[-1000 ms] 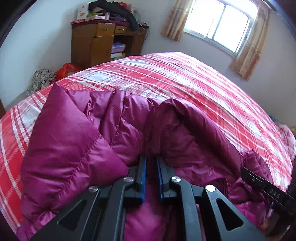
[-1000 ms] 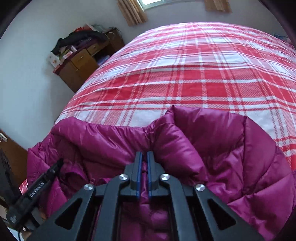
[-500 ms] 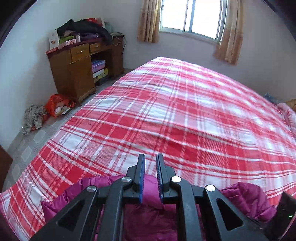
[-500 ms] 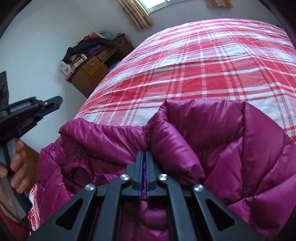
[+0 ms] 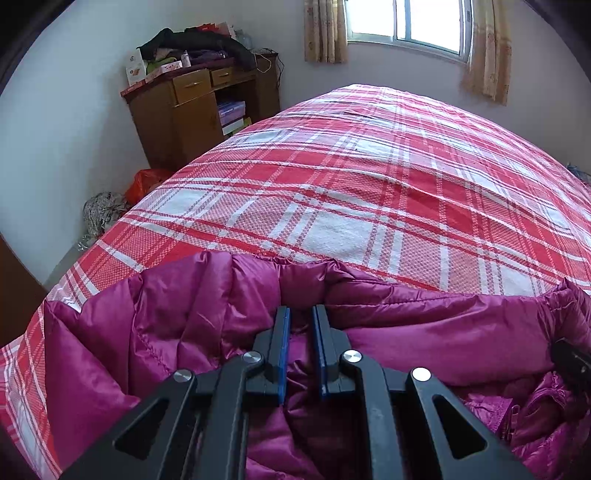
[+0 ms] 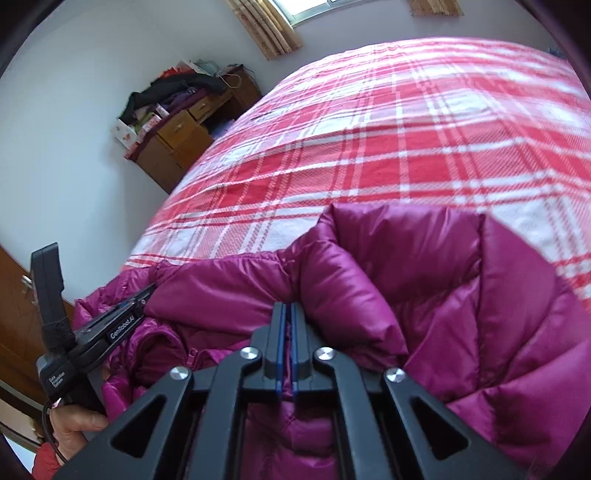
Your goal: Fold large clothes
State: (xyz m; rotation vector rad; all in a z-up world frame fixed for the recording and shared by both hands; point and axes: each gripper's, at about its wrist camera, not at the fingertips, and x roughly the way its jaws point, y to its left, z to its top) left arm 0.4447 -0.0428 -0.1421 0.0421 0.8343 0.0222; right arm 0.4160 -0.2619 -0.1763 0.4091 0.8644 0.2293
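You have one garment in hand: a magenta quilted down jacket [image 5: 207, 332], bunched across the lower half of both wrist views, lying on the near end of the red-and-white plaid bed [image 5: 369, 192]. It is not yet flat, nor folded.

Left gripper [image 5: 300, 325]: jaws narrowly apart, with a ridge of the jacket's fabric pinched between the blue pads. In the right wrist view this tool appears at lower left, held by a hand [image 6: 75, 424].

Right gripper [image 6: 287, 314]: jaws all but fully closed, clamped on a thin fold of the jacket [image 6: 424, 295] near what looks like a collar or hem seam.

Judgement: you are at the spreading stage, both tongs gripping one edge of the garment ahead of the first fold. The next move calls for drawing the two grips apart and carrying the edge toward the upper part of the frame, over open bedspread, without letting the slick fabric slip.

Count: one jacket, two grippers, one bed, one wooden cabinet [image 5: 192, 110] at upper left, one window [image 5: 406, 18].
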